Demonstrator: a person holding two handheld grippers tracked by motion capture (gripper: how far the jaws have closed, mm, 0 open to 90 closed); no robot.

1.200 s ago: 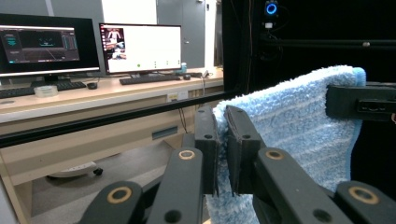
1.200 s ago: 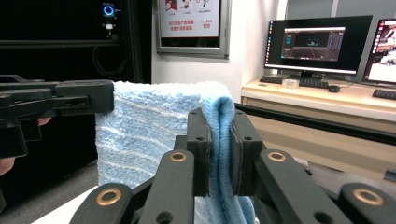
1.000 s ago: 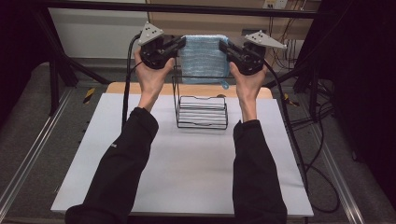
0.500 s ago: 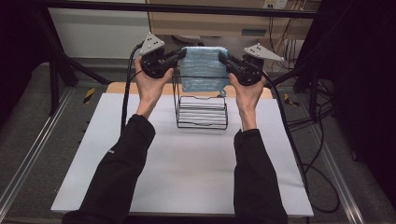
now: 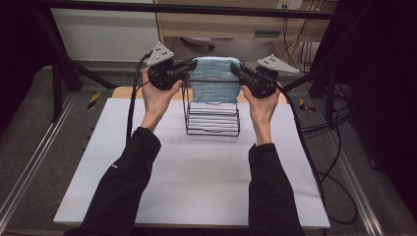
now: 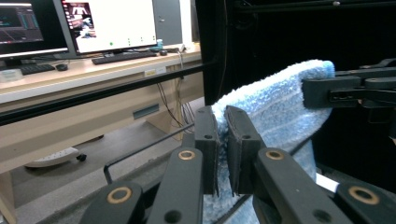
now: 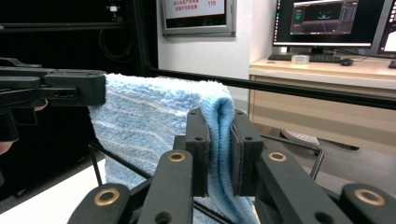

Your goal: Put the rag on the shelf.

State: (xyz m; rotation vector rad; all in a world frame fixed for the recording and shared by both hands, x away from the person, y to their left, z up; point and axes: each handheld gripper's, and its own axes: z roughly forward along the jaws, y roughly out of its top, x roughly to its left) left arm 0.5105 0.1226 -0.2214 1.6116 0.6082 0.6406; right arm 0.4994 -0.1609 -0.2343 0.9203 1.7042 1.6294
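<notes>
White table (image 5: pixel 196 191) with black wire rack (image 5: pixel 212 120) on it

The left gripper (image 6: pixel 222 140) rose from the bottom edge with its two black jaws closed on a fold of the blue towel (image 6: pixel 280 107). The towel ran up and to the right, where the right gripper (image 6: pixel 348 88) gripped its far upper corner. A thin black wire bar (image 6: pixel 144 148) passed just beneath the jaws. Beyond, a long desk (image 6: pixel 93 70) carried monitors (image 6: pixel 107 23) and a keyboard (image 6: pixel 123 57).
</notes>
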